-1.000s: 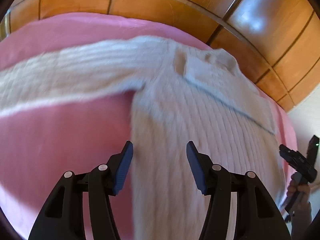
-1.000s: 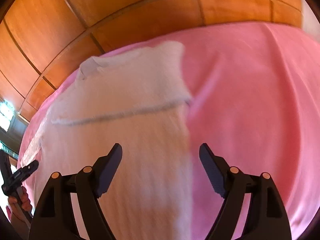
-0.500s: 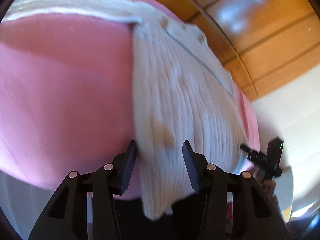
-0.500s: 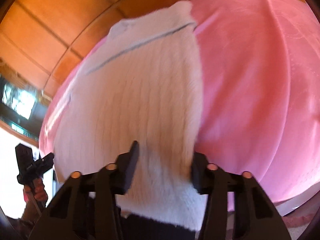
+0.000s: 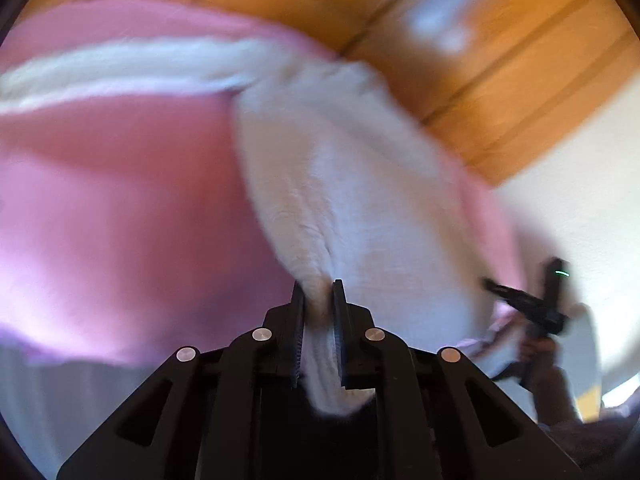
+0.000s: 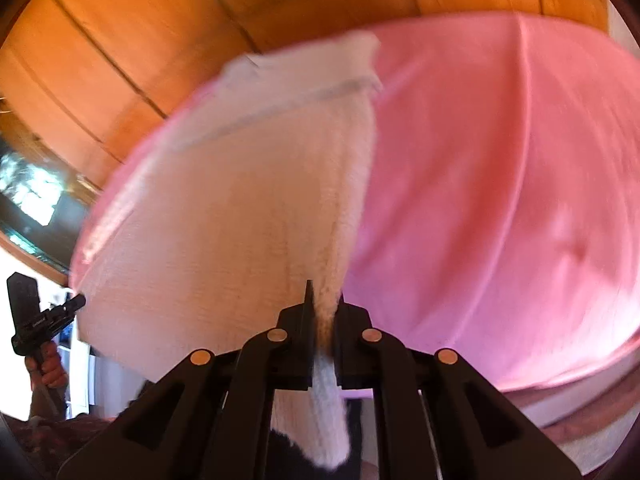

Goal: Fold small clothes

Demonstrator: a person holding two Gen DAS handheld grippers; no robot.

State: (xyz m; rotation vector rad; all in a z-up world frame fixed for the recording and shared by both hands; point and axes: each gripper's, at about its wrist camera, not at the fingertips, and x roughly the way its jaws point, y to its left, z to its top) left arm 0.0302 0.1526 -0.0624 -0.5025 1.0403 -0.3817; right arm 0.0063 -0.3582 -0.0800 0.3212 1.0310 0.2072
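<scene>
A white ribbed knit sweater (image 5: pixel 360 184) lies on a pink sheet (image 5: pixel 112 208); one sleeve stretches to the left in the left wrist view. My left gripper (image 5: pixel 318 292) is shut on the sweater's bottom hem at its left corner, with cloth hanging down between the jaws. My right gripper (image 6: pixel 325 300) is shut on the sweater (image 6: pixel 240 208) at the hem's right corner. Each gripper shows small in the other's view: the right one in the left wrist view (image 5: pixel 532 304), the left one in the right wrist view (image 6: pixel 40 316). The frames are blurred.
The pink sheet (image 6: pixel 500 184) covers a bed or table whose near edge runs just below both grippers. Orange wood panelling (image 6: pixel 160 40) stands behind it. A white wall (image 5: pixel 580 168) is at the right in the left wrist view.
Both grippers went from wide open over the sweater to shut on its bottom hem. Both views have drawn back and lifted, and the hem now rises off the sheet.
</scene>
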